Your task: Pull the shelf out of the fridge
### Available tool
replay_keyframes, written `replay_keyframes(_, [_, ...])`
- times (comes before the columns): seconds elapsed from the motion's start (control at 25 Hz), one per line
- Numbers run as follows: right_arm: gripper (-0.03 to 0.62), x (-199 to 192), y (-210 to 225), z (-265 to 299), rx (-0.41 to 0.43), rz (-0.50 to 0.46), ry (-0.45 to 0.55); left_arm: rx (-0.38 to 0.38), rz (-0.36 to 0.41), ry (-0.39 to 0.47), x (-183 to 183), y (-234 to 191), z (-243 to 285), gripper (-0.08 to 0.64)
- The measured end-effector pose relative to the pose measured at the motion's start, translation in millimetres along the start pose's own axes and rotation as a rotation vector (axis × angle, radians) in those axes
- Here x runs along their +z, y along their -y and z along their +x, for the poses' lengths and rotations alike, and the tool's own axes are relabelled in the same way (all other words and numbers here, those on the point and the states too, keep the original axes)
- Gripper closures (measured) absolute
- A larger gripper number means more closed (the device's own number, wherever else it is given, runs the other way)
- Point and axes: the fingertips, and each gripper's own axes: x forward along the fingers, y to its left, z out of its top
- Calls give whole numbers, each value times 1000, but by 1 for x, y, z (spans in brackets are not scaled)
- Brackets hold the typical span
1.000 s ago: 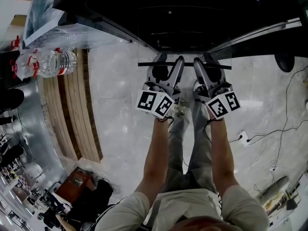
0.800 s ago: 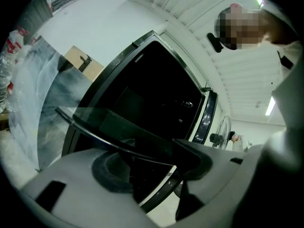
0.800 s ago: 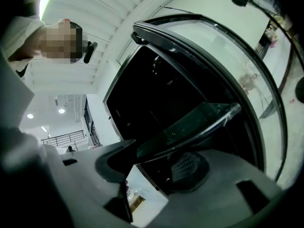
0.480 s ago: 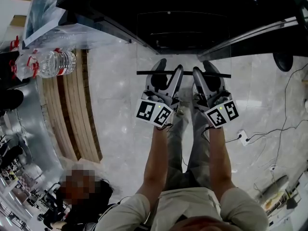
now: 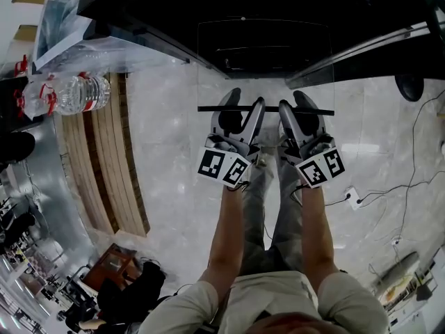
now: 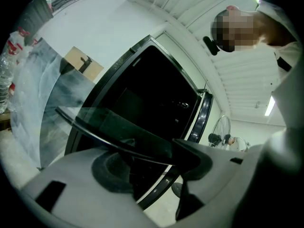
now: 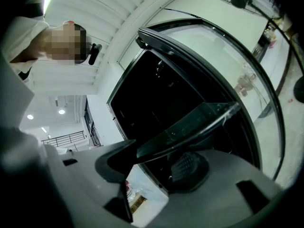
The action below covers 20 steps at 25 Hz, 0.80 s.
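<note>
The clear glass shelf (image 5: 265, 82) with a dark strip along its front edge hangs partway out of the black fridge (image 5: 264, 5). Its rear part is inside the dark open cavity and its front part stands over the pale grey marble floor (image 5: 174, 152).

The left tool (image 5: 243, 107) and the right tool (image 5: 295, 107) sit side by side on that front strip, close together near its middle. Each is held at the end of a bare forearm, with its marker cube facing the person.

In the left gripper view, the left tool (image 6: 152, 158) has its jaws fairly wide yet closed on the shelf (image 6: 118, 127). The dark edge runs across between the round black pad and the opposite jaw. The fridge (image 6: 142, 94) opening fills the background.

In the right gripper view, the right tool (image 7: 154, 163) grips more narrowly. Its ribbed pad and its other jaw pinch the shelf (image 7: 199, 122) at the edge, in front of the fridge (image 7: 161, 99).

To the person's left, a clear plastic water bottle with a red label (image 5: 80, 91) lies beside brown wooden slats (image 5: 104, 158). Thin black cables (image 5: 410, 179) trail over the floor to the right.
</note>
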Motion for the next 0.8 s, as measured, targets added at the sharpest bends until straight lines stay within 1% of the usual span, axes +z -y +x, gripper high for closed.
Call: replay_keyframes(0.8, [391,-1,-8,-1,15,6,-9,10,-3,1,4,0,-7,307])
